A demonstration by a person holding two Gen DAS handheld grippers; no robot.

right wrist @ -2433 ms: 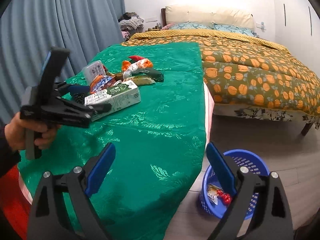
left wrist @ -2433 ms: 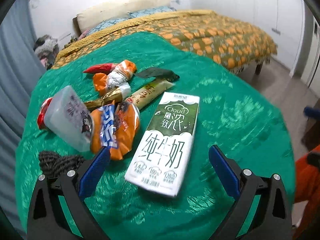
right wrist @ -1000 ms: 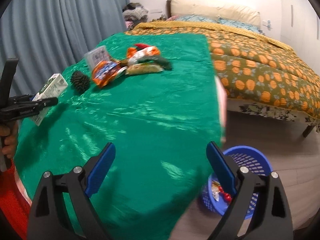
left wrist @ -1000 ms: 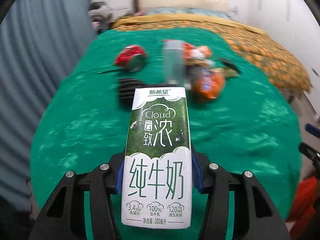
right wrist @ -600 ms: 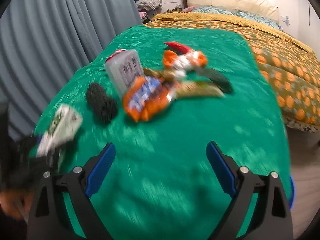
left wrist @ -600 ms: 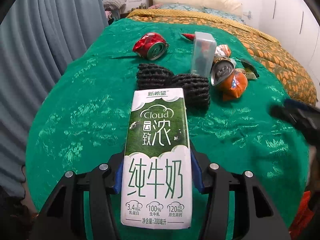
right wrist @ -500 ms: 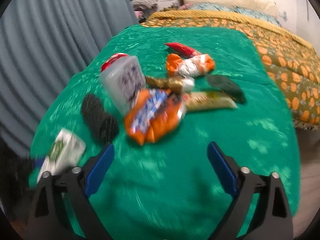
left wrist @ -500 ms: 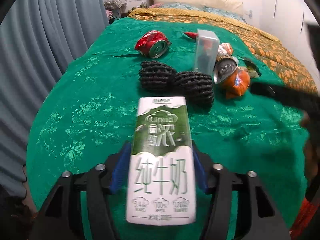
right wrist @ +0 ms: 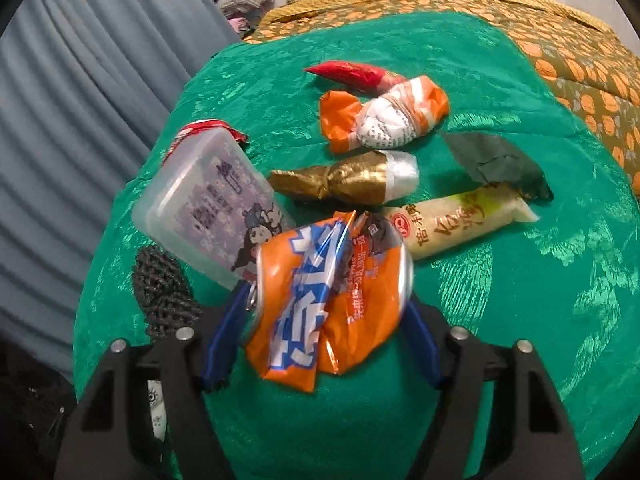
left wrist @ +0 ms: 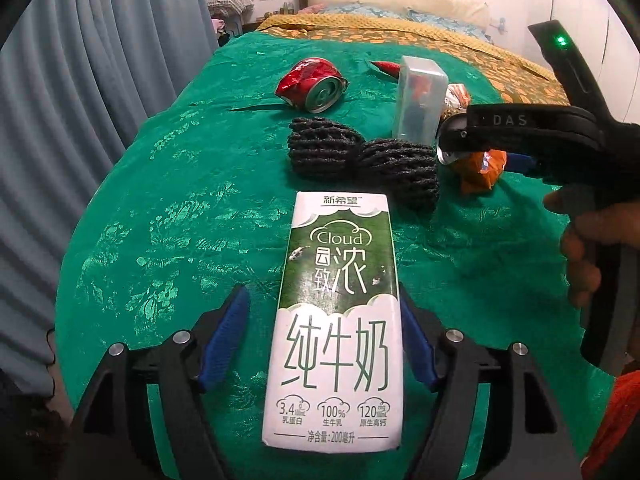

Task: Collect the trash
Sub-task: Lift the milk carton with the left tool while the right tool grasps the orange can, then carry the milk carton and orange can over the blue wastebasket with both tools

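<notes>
The left hand-held gripper [left wrist: 324, 344] has just been opening, and the milk carton [left wrist: 338, 320] lies flat on the green surface [left wrist: 180, 220] between its parted jaws. The right hand-held gripper [right wrist: 320, 328] has just been closing, its jaws on either side of the crushed orange can [right wrist: 332, 292], beside a clear plastic box [right wrist: 208, 204].

The table cloth [left wrist: 168, 216] is glossy green brocade. The carton [left wrist: 338, 320] is smooth printed card. The red can [left wrist: 310, 86] is dented shiny metal; the box [right wrist: 208, 204] is frosted plastic; the orange wrapper [right wrist: 320, 300] is crinkled glossy foil; the black net [left wrist: 360, 160] is rough, matt.
</notes>
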